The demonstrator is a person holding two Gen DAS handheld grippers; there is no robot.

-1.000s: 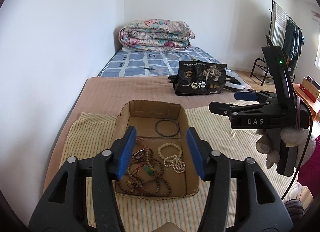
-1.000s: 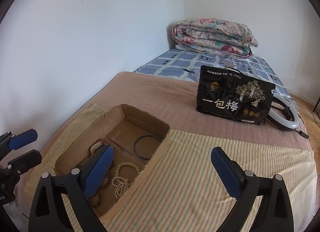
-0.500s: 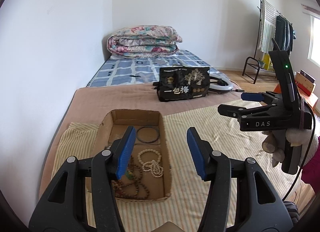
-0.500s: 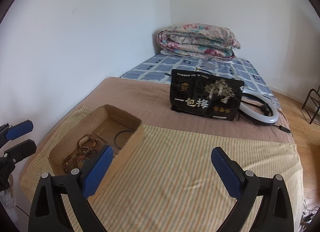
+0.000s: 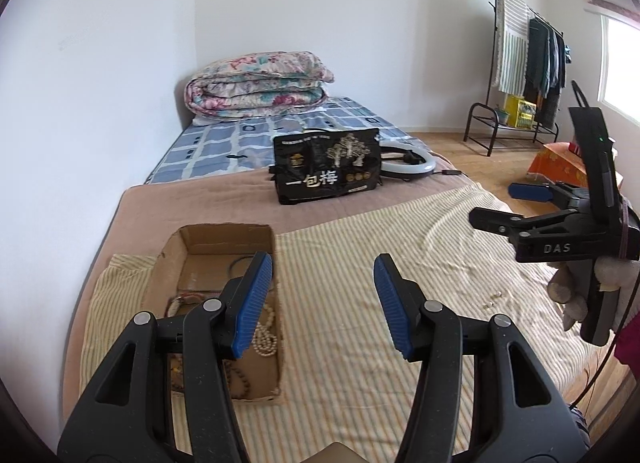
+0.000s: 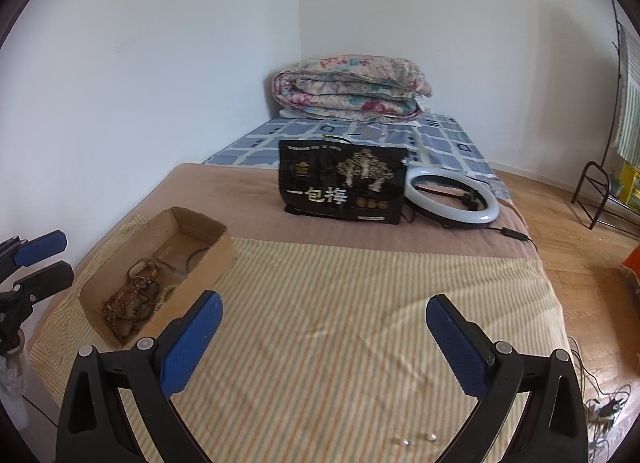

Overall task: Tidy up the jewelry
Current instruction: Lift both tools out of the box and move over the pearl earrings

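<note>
Small pale earring-like pieces [image 6: 416,440] | loose on striped yellow bed cloth [image 6: 340,303], apart from brown cardboard jewelry box [image 6: 208,259] | likely light, tiny, slippery; pinch squarely | left tool [image 5: 322,303], right tool [image 6: 320,339]: both spread, empty

A black bag [image 6: 344,185] printed with white characters is stood on the brown blanket [image 6: 224,199] far ahead of the fingers. A ring light [image 6: 452,199] is laid just right of it. Beyond, a folded floral quilt [image 5: 256,83] is seen, and a clothes rack [image 5: 524,51] far right.
</note>
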